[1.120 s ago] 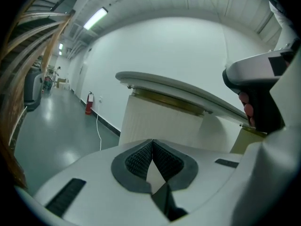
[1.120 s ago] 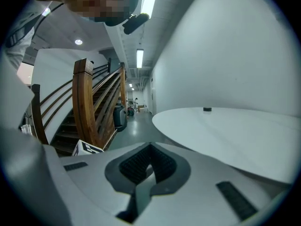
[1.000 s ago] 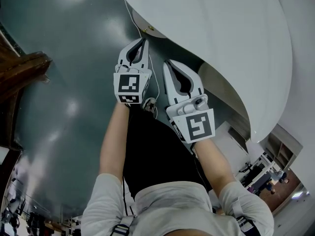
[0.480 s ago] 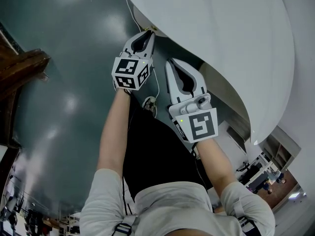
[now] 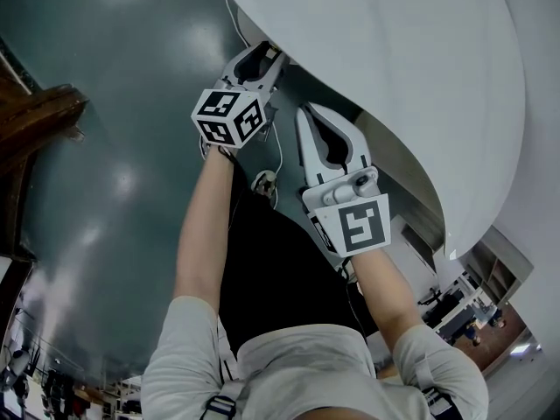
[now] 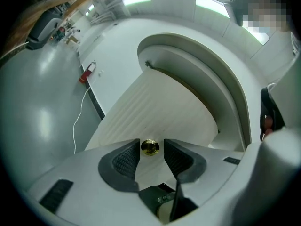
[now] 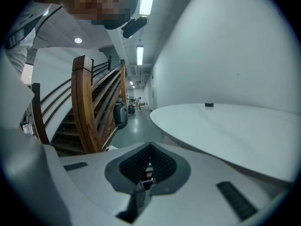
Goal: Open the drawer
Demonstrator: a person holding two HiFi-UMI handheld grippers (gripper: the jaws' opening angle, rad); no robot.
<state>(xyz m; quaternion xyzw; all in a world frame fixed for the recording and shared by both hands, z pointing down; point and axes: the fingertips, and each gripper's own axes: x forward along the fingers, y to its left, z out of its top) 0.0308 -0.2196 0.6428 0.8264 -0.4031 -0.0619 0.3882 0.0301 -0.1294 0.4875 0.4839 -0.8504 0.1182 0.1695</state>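
The drawer's pale wood front [image 6: 155, 109] sits under the white table and carries a small brass knob [image 6: 150, 147]. My left gripper [image 6: 151, 144] points at that front. Its jaws have just been opening, and the knob now sits between the two dark pads [image 6: 126, 160] with a thin gap on each side. In the head view the left gripper [image 5: 265, 55] reaches up to the table's underside, its marker cube rolled to one side. My right gripper [image 5: 317, 122] hangs just to its right, shut and holding nothing, its pads [image 7: 149, 166] pressed together.
The round white tabletop [image 5: 394, 68] overhangs the drawer. A white cable [image 5: 229, 16] runs across the grey floor [image 5: 114, 103], and a red object [image 6: 87, 72] lies by it. A wooden staircase [image 7: 94, 112] stands off to the side.
The left gripper moved forward to the drawer front and rolled to one side. Its jaws went from shut to open around the knob. The right gripper stayed put.
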